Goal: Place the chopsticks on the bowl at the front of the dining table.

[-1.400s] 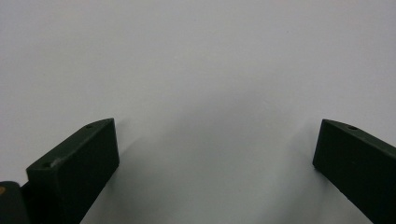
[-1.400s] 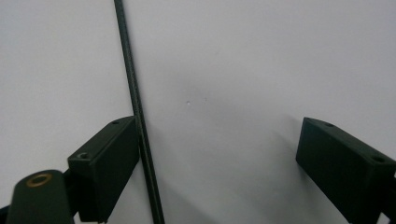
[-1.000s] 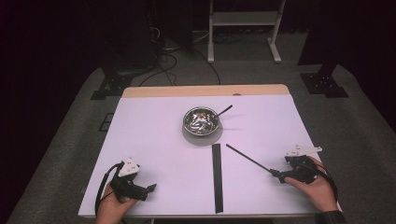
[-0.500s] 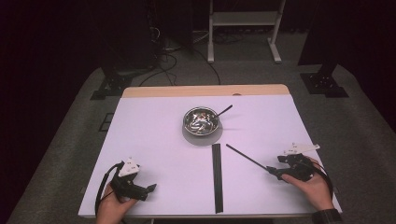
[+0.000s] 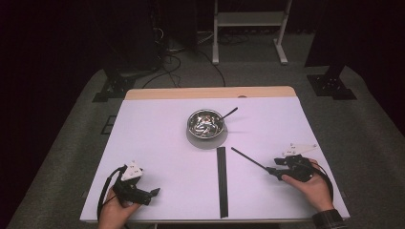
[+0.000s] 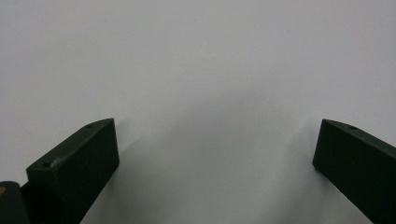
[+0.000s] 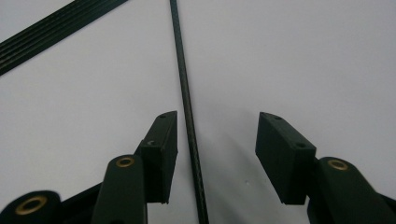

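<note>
- The step in hand looks like the grasp of the thin black rod [image 5: 249, 160], which lies slantwise on the table [image 5: 157, 143] toward its right edge, one end pointing at the middle and the other at the right gripper [image 5: 273, 171].
- In the right gripper view the rod [image 7: 187, 107] runs between the spread jaws, closer to the left-hand one and touching neither; nothing is pinched yet.
- The next move, as I judge it, calls for centring the rod in the gap, then closing on it squarely, since so thin a thing could roll or slip out.
- A bundle of black rods [image 5: 221, 181] lies near the front edge at the middle, and a metal bowl [image 5: 206, 123] stands beyond it.
- The left gripper [image 5: 152, 193] rests near the front left corner, jaws wide apart over bare table.
</note>
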Demonstrator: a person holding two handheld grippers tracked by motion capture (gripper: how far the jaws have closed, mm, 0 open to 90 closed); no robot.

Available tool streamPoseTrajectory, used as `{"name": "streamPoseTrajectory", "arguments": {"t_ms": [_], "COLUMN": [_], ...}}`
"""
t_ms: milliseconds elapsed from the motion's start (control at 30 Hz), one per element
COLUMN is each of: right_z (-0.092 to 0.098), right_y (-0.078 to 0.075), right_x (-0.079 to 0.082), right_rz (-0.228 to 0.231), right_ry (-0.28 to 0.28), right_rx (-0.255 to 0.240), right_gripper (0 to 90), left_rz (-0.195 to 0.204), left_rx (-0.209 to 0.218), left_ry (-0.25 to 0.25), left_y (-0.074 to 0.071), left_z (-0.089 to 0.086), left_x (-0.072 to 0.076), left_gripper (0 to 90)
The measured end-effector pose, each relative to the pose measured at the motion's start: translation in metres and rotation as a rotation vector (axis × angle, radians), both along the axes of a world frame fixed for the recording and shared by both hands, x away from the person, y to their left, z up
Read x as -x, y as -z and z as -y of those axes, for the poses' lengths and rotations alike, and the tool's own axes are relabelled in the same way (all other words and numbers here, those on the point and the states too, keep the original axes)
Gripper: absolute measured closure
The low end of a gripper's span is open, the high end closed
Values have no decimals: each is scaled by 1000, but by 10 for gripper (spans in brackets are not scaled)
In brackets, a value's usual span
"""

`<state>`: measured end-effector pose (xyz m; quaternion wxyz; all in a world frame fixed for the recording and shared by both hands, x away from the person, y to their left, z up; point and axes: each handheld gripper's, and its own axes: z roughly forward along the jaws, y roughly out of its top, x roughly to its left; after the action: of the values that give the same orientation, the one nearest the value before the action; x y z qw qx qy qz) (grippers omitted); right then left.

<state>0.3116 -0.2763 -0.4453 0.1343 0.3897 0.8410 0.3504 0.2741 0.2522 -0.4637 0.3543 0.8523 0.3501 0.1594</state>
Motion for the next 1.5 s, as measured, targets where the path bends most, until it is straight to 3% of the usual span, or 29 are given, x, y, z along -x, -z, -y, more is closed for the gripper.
{"name": "streamPoseTrajectory", "arguments": {"t_ms": [867, 1133, 1500], "right_z": [-23, -28, -37], "right_y": [3, 3, 4], "right_x": [-17, -24, -29], "right_rz": [-4, -18, -17], "right_ry": [-51, -82, -90], "right_rx": [15, -30, 7], "right_gripper": [596, 674, 796], "left_rz": [0, 0, 0], "left_rx": [0, 0, 0], "left_ry": [0, 0, 0], "left_y": [0, 0, 0], "left_z": [0, 0, 0], "left_x": [0, 0, 0], "left_gripper": [0, 0, 0]}}
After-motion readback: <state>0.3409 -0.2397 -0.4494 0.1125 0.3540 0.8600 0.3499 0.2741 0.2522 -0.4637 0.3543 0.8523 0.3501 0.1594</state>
